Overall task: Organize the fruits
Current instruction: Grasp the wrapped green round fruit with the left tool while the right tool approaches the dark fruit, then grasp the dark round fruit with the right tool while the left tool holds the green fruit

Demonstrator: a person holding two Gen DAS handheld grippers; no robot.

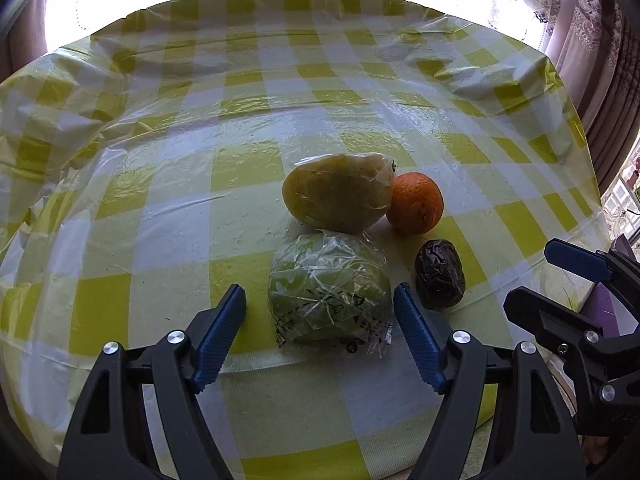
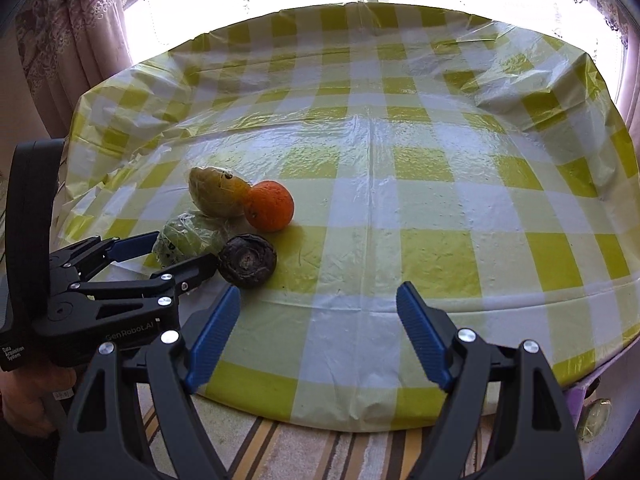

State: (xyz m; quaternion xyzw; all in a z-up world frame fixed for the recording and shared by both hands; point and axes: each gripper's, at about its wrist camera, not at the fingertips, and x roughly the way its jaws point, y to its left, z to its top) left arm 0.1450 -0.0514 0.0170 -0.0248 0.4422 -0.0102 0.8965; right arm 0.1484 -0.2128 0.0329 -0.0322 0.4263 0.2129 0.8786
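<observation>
Four fruits sit clustered on the table [image 1: 160,240], left of centre toward its near edge: a wrapped yellow mango [image 1: 338,192] farthest, an orange [image 1: 417,203] touching its right side, a wrapped green fruit [image 1: 330,304] just in front of the mango, and a dark wrinkled fruit [image 1: 439,276] at the near right of the group. No tray, bowl or basket appears in either view, so where the fruits belong cannot be told; judged from this, sorting has scarcely begun and all four pieces remain to be moved.

The left claw [image 1: 320,320] stands partly open astride the green fruit, with clear gaps on both sides, the pads not pressing; it holds nothing. The right claw [image 2: 318,316] is wide and empty, over bare cloth near the table's front edge, right of the cluster.

Open room lies mostly to the right and far side, where the checked plastic cover is bare but wrinkled, rising in folds at the rim. The near edge lies close below both claws, and the dark fruit lies just beside the left claw's right finger, a likely point of contact.
</observation>
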